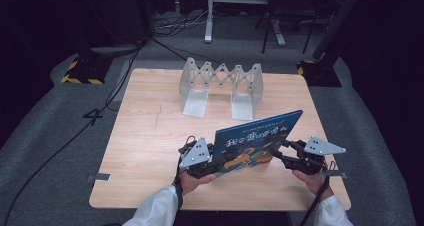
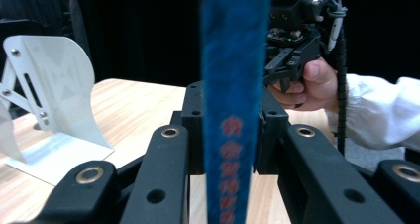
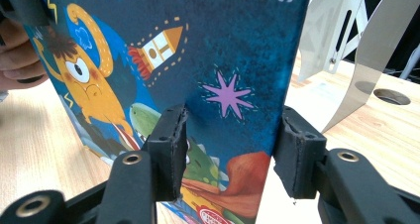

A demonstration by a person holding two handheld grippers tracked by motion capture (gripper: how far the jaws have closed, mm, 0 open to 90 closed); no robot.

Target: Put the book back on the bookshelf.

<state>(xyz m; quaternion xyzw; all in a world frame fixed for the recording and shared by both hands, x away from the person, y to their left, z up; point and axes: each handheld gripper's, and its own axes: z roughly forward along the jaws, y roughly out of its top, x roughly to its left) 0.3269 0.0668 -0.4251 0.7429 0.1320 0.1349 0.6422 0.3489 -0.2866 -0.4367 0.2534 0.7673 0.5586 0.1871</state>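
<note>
Left gripper (image 2: 230, 149) pinches the book (image 1: 257, 141) by its spine; right gripper (image 3: 230, 149) straddles the far edge, jaws apart (not gripping). One-sided hold: book may pivot, drop short of the rack (image 1: 222, 83) ahead.

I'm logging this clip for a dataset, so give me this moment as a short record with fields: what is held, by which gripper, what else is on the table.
held thing: blue picture book, upright on the wooden table
left gripper: jaws either side of the book's spine edge, pressing it
right gripper: book's other edge between the jaws, one pad with a gap beside it
other thing: white expandable book rack at the far side of the table, no books in it
hands: one on each gripper
</note>
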